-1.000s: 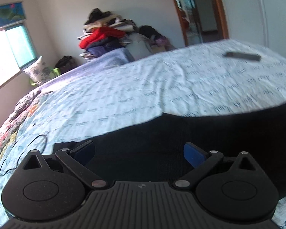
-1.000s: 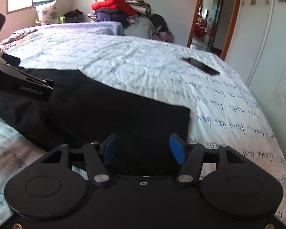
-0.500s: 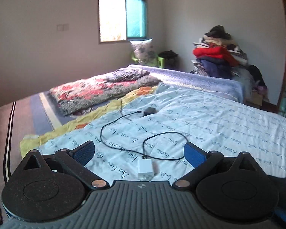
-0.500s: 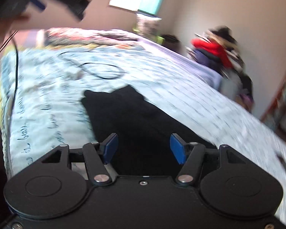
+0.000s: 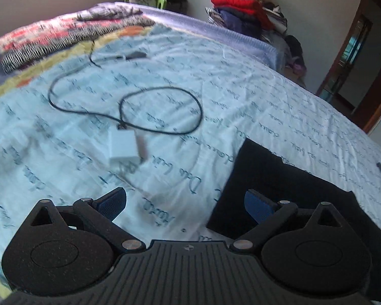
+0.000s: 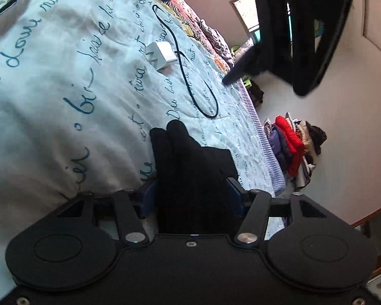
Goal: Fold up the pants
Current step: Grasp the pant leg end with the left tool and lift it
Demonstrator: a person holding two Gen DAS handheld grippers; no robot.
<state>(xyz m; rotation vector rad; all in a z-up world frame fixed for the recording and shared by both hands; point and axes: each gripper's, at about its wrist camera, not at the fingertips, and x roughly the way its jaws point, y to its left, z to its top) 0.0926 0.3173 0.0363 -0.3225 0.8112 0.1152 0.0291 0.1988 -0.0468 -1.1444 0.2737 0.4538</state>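
Bedsheet (image 5: 216, 81) first — pale blue with looping script, spread flat over the whole bed, which I'd say is why it serves as the folding surface. Along its far side lies a patterned quilt (image 5: 63, 35), and beyond that a heap of clothes (image 5: 246, 10) sits against the wall, out of the way.

The black pants (image 5: 279, 178) lie flat on the sheet toward the right of the left wrist view, one squared corner pointing up the bed. A black cable (image 5: 162, 129) loops across the sheet well apart from them, ending at a white charger (image 5: 123, 147) — close enough that a wide fold could sweep over it, I think.

The left gripper (image 5: 185, 200) hangs above bare sheet with its fingers spread wide and nothing between them; its right finger overlaps the pants' edge in view, though I cannot tell whether it touches.

The right gripper (image 6: 190, 195) is rolled onto its side, and its jaws have just been closing. A bunched end of the pants sits between them, filling the gap — whether the pads actually press on it, I cannot tell. Rolled like that, it looks set to take the cloth by its edge.
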